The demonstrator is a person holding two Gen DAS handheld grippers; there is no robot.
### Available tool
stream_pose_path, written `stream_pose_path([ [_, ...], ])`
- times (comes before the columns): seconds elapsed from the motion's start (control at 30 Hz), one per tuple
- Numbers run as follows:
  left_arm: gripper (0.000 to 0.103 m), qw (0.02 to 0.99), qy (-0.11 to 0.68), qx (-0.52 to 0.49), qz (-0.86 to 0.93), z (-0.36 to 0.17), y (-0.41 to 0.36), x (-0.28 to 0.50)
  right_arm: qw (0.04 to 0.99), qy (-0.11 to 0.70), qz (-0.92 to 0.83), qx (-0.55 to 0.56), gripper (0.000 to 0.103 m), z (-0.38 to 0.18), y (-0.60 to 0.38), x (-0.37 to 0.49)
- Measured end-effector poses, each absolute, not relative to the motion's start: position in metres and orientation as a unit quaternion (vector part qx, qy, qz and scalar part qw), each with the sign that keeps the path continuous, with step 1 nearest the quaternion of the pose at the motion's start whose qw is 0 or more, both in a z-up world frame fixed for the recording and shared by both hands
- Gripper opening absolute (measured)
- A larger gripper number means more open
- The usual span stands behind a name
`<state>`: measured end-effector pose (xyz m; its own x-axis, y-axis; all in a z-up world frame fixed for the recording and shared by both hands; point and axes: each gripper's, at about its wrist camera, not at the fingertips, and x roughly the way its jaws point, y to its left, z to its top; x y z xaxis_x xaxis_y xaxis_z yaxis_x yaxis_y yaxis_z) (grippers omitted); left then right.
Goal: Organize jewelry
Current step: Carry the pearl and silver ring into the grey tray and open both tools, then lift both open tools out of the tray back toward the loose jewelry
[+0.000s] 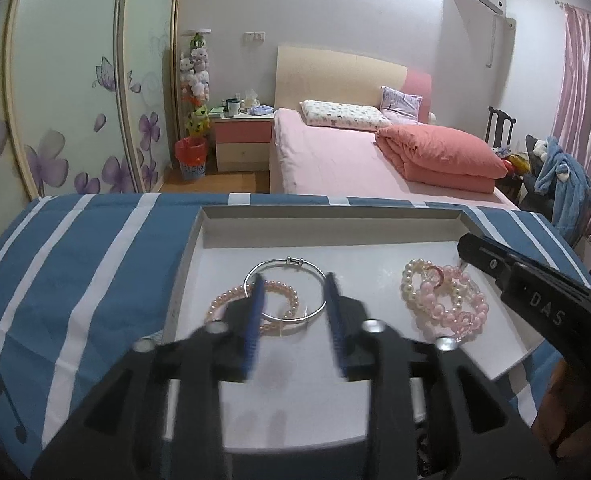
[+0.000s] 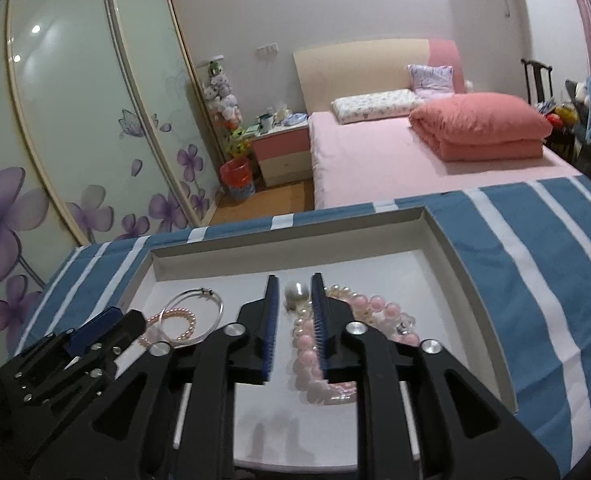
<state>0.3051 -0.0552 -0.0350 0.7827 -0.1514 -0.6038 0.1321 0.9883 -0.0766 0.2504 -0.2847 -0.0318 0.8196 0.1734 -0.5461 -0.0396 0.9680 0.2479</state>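
A shallow white tray (image 1: 223, 236) lies on a blue-and-white striped cloth. In it a silver bangle (image 1: 313, 268) overlaps a small pink pearl bracelet (image 1: 223, 300); both show in the right wrist view, bangle (image 2: 215, 308), bracelet (image 2: 183, 314). To the right lies a heap of pink and cream bead bracelets (image 1: 443, 300), also seen in the right wrist view (image 2: 375, 304). My left gripper (image 1: 295, 280) is open over the bangle. My right gripper (image 2: 293, 280) is open over the bead heap, a large white pearl (image 2: 296, 292) between its fingers. It shows at the left view's right edge (image 1: 535, 292).
The striped cloth (image 1: 75, 272) covers the table around the tray (image 2: 435, 240). Behind stand a pink bed (image 1: 335, 160), a bedside cabinet (image 1: 241, 140), a red bin (image 1: 191, 158) and a flowered wardrobe (image 1: 75, 100).
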Motion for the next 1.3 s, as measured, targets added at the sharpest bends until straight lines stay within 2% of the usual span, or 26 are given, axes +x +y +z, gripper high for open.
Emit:
stream_pose_path([
  [0.03,0.038,0.945,0.319,-0.015,-0.074,-0.034,-0.053,0.304,0.949,0.290,0.054,0.113,0.037,-0.030,-0.286,0.247],
  [0.07,0.039,0.945,0.317,-0.015,-0.073,-0.033,-0.053,0.303,0.950,0.285,0.052,0.113,0.038,-0.029,-0.287,0.244],
  [0.53,0.040,0.950,0.301,-0.028,-0.072,-0.008,-0.039,0.259,0.955,0.262,0.042,0.130,0.038,-0.006,-0.303,0.206],
  [0.73,0.051,0.942,0.319,-0.020,-0.105,-0.014,-0.046,0.221,0.954,0.270,0.044,0.125,0.038,-0.007,-0.310,0.184],
  [0.93,0.078,0.921,0.360,0.013,-0.151,-0.042,-0.069,0.181,0.948,0.292,0.041,0.122,0.038,-0.021,-0.317,0.159],
  [1.0,0.093,0.914,0.372,0.030,-0.161,-0.052,-0.080,0.172,0.944,0.301,0.038,0.127,0.038,-0.027,-0.320,0.154],
  [1.13,0.098,0.907,0.384,0.067,-0.160,-0.065,-0.096,0.162,0.940,0.312,0.035,0.134,0.038,-0.033,-0.325,0.147],
  [1.3,0.099,0.893,0.416,0.083,-0.151,-0.079,-0.107,0.167,0.939,0.314,0.032,0.139,0.038,-0.037,-0.333,0.140],
])
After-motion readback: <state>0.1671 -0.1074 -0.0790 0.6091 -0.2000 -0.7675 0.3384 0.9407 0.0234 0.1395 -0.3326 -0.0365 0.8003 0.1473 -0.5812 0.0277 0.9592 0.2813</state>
